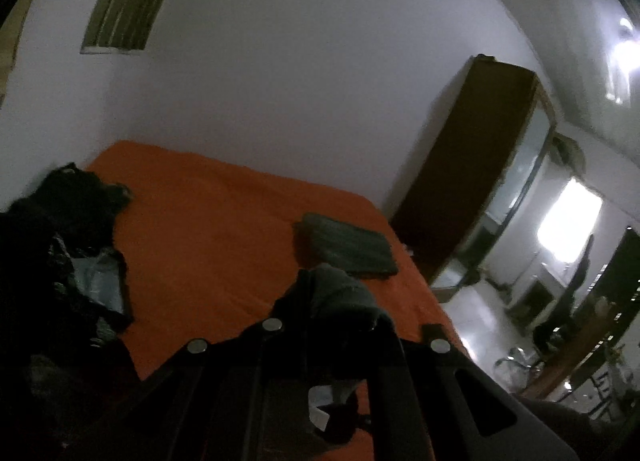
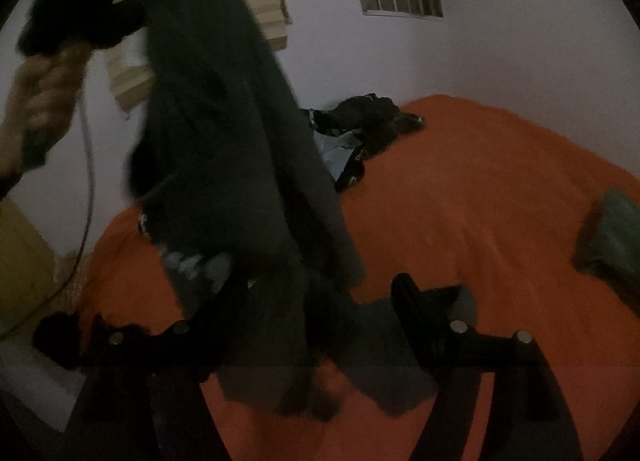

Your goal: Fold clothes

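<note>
Over the orange bed (image 2: 480,201), holding a dark grey garment (image 2: 224,121) aloft, pinched in the left gripper (image 1: 340,301), right gripper (image 2: 316,293) spread at its hanging lower end, apparently shaking out for folding, likely calling next for a grip there.

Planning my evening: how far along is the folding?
Done: one folded green cloth lies on the bed. In hand: the left gripper holds up a grey garment; the right gripper is open. Left: a dark pile unfolded.
</note>
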A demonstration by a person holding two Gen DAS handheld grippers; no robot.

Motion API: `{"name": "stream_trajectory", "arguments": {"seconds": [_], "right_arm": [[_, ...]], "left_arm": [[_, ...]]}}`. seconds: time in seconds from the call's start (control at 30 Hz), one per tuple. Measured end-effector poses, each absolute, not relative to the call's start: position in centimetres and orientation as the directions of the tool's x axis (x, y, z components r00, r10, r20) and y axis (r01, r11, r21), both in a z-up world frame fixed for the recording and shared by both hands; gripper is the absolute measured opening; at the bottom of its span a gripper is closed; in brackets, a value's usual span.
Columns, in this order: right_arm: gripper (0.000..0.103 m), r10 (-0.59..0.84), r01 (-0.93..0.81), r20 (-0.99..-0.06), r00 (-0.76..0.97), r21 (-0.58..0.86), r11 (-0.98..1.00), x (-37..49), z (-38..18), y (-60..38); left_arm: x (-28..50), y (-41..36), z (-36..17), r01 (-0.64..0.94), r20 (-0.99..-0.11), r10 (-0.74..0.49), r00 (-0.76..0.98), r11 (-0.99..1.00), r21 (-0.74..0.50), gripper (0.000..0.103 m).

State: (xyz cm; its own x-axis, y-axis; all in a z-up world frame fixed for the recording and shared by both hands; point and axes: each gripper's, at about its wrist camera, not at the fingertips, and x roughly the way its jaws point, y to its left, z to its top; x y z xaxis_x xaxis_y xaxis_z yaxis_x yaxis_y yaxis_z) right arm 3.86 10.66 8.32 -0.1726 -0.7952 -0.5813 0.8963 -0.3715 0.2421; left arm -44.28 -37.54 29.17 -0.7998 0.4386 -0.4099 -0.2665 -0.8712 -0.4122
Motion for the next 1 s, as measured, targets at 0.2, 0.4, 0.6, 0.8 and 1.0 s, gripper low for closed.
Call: {"name": "stream_trajectory", "arguments": {"seconds": [0.2, 0.4, 0.6, 0.8, 1.0], "right_arm": [[0.073, -0.819, 0.917, -0.567, -0.083, 0.278, -0.285, 3.2, 6.2, 7.7], [0.073, -0.844, 0.928, -0.536, -0.010, 0.310, -0.208, 5.7, 7.9, 7.2], [0.039, -0.889, 0.957, -0.457, -0.034, 0.243, -0.161, 10.9, 11.0, 10.4], [0.024, -0.916, 0.964, -0.400, 0.040, 0.256, -0.069, 16.0, 12.6, 15.2], [0.033, -0.895, 0.941, -0.446, -0.029, 0.290, -0.175, 12.4, 10.8, 14.1]], "left_arm": [[-43.7, -36.3, 28.9, -0.304, -0.407, 0.500, -0.764, -0.837, -0.456, 0.006], [-42.2, -35.1, 30.0, -0.338, -0.385, 0.529, -0.756, -0.819, -0.463, 0.006], [-41.5, -37.4, 30.3, -0.278, -0.361, 0.487, -0.795, -0.822, -0.496, 0.007], [-42.3, -39.5, 28.4, -0.235, -0.338, 0.506, -0.793, -0.767, -0.597, 0.006], [-42.3, -39.0, 28.1, -0.247, -0.365, 0.520, -0.773, -0.775, -0.582, 0.006]]}}
